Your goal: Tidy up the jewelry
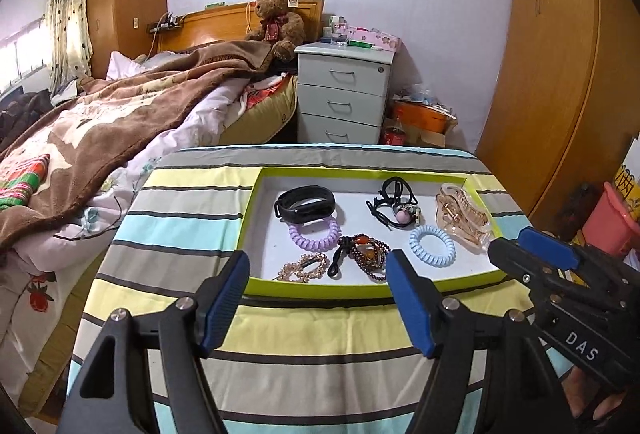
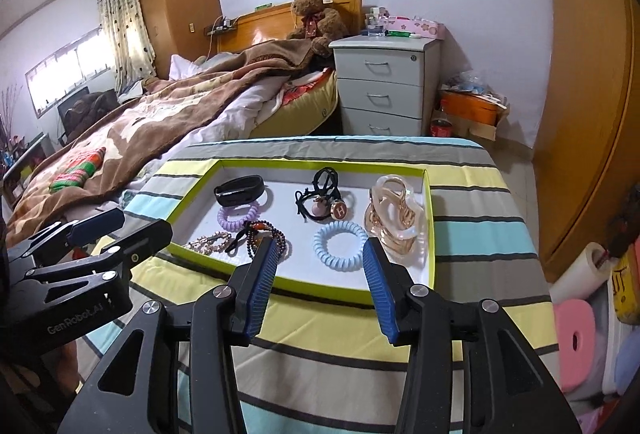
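Your left gripper (image 1: 318, 266) and right gripper (image 2: 320, 254) both hang with jaws apart, nothing between them, over the striped tablecloth (image 1: 304, 330) just short of the green-rimmed tray (image 1: 372, 288). Inside it, nearest you: beaded hair clip (image 1: 302, 268), bead bracelet (image 1: 362, 252), blue coil tie (image 1: 432, 246); farther: purple coil tie (image 1: 314, 234), gold claw clip (image 1: 462, 214), black fitness band (image 1: 305, 203), black hair ties (image 1: 394, 204).

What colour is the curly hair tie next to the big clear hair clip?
Light blue curly hair tie; clearest in the right wrist view.
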Demonstrator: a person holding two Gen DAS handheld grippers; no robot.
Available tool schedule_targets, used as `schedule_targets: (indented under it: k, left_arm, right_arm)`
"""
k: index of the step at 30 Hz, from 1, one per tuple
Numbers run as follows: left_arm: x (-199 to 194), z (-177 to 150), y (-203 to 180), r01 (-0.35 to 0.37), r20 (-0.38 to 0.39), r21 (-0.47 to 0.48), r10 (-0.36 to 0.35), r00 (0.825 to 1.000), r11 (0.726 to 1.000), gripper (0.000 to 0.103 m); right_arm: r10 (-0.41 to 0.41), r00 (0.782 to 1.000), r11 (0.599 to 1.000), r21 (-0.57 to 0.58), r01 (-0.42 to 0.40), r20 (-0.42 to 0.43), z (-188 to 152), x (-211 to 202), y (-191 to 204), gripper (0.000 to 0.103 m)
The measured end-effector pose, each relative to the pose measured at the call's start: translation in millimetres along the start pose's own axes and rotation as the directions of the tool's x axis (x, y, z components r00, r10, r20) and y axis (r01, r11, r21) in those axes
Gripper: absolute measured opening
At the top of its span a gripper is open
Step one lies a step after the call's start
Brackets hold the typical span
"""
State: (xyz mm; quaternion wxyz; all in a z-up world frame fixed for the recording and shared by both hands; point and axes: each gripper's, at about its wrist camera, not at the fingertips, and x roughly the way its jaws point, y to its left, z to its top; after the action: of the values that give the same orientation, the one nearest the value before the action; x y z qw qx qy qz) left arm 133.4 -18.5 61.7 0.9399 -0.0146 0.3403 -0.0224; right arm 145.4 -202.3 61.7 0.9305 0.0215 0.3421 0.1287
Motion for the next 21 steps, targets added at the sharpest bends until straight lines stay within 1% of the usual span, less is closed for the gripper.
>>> schedule_targets:
  k: [4,11,21]
  left_arm:
    - [-4,-2,-3,-0.018,0.011,0.013,0.018,1.0,1.0,0.074]
    - [-7,-6,-2,-0.035,0.014,0.006,0.035,0.999,0.999,0.076]
    - [-13,-6,-3,-0.037,0.024,0.005,0.037,0.999,0.999,0.077]
  right_arm:
    - [-0.002,1.0,1.0,0.003,0.002,0.001,-4,-3,1,0.046]
    - [-0.001,1.0,1.0,-0.005,0.002,0.015,-6,-10,5,0.046]
    - [0.004,1.0,1.0,-0.009,-0.004,0.018,-8,-14,8,0.046]
